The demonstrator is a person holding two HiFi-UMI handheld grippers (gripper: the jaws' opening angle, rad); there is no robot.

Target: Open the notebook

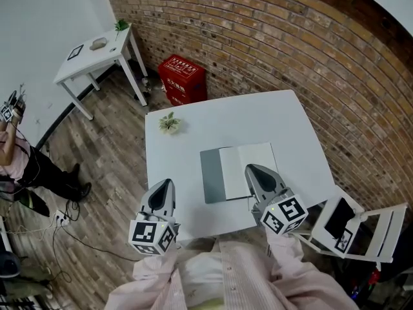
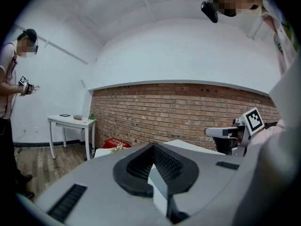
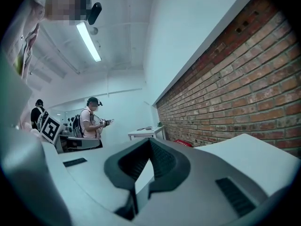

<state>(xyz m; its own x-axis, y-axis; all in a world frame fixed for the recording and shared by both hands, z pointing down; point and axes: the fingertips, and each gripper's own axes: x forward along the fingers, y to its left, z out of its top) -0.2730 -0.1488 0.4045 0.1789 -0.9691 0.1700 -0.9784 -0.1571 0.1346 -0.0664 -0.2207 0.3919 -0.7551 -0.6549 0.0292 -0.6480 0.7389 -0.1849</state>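
Notebook point(image 1: 235, 172) lies open on white worktop point(image 1: 193, 128). R claw point(image 1: 250, 168) shut, empty, tip above page. L claw point(image 1: 166, 183) shut, empty, apart.

1 open grey-covered white-paged notebook point(image 1: 233, 170), 2 grey handheld grippers point(image 1: 166, 183) point(image 1: 249, 168), 2 white rectangular worktops point(image 1: 219, 124) point(image 1: 90, 62), 2 small green plants point(image 1: 170, 123) point(image 1: 121, 25), 1 red plastic crate point(image 1: 182, 76)

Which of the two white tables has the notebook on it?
The large table directly before the person; the notebook lies near its front edge. The small table by the white wall has none.
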